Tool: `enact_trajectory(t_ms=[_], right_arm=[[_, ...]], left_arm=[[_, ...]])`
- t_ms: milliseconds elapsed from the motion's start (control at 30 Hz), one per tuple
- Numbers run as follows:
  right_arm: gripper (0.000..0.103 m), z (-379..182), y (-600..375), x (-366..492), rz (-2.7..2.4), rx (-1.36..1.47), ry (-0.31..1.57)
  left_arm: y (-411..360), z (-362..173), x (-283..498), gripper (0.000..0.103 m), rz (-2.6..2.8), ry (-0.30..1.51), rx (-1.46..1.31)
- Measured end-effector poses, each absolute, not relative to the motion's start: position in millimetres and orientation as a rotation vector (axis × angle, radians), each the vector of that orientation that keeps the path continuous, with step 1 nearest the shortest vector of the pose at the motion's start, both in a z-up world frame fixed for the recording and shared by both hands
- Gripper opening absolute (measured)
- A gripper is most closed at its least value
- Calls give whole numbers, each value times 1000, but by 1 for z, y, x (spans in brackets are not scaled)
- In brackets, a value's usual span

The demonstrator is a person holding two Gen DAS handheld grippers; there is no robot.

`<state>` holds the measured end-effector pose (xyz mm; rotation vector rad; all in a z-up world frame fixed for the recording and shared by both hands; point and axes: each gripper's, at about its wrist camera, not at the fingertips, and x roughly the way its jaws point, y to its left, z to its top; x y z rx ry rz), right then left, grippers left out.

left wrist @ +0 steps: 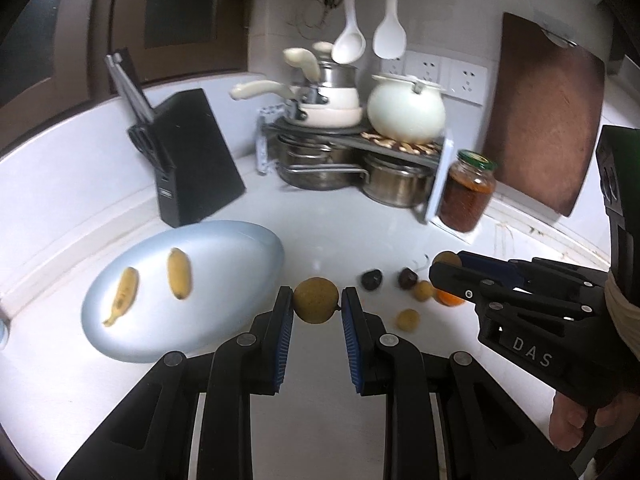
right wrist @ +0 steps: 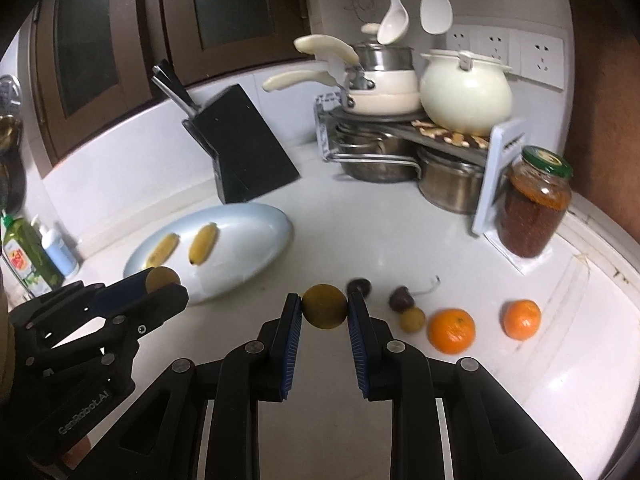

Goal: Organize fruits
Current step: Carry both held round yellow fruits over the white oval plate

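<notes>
Two round yellow-brown fruits are clamped, one in each gripper. The left gripper has its blue pads pressed on either side of a small round fruit, held above the white counter just off the 3 o'clock edge of the pale blue oval plate. The right gripper grips a like fruit the same way, jaws narrowed to the fruit's width, above the counter between the plate and the loose fruit.

On the plate lie two small bananas, side by side and apart. At 3 o'clock of the right gripper's fruit sit two dark cherries, one with a pale stem, a small yellow fruit touching the nearer cherry, then two oranges well apart from each other. In the left wrist view another small yellow fruit lies nearer the camera.

At 12 o'clock stand a black knife block, a rack of pots and a jar with a green lid.
</notes>
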<state>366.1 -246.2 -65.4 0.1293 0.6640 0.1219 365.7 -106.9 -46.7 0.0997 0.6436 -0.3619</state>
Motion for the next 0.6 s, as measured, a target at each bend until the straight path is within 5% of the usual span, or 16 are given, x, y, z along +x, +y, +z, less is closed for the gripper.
enact_trajectory(t_ms=[600], right_arm=[[25,-51,-204,422,223,147,633]], left_arm=[[-61,-30,408,25,-267,603,79]])
